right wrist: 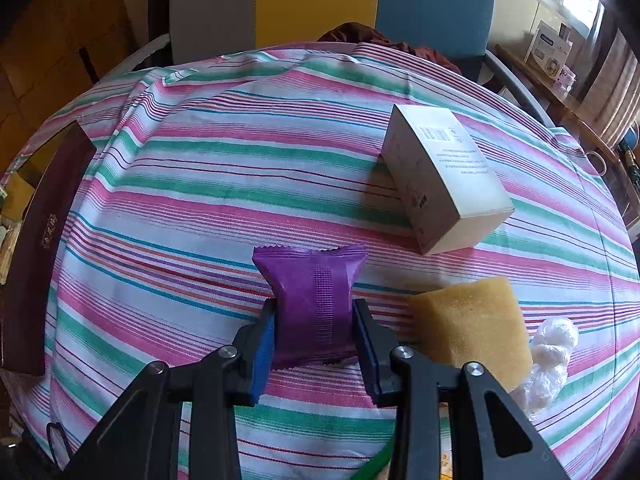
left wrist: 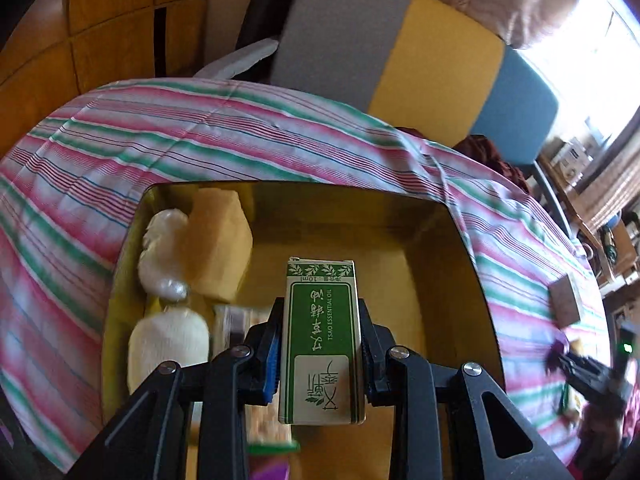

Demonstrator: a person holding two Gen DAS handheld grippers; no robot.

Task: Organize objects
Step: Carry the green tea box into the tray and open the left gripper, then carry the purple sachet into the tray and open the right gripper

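Inside, the gold box [left wrist: 440, 248] holds two white bundles [left wrist: 164, 252], one sponge [left wrist: 220, 244]; left fingers [left wrist: 320, 344] clamp a green carton [left wrist: 320, 340], right fingers [right wrist: 316, 320] a purple packet [right wrist: 314, 296].

A striped cloth [right wrist: 224, 184] covers the surface. On it, beyond the right fingers to their right, lies a white box [right wrist: 444, 176]; just right of them a yellow sponge [right wrist: 472, 328], then clear plastic-wrapped white balls [right wrist: 554, 348]. A gold-lined tray [left wrist: 452, 264] rests under the left fingers.
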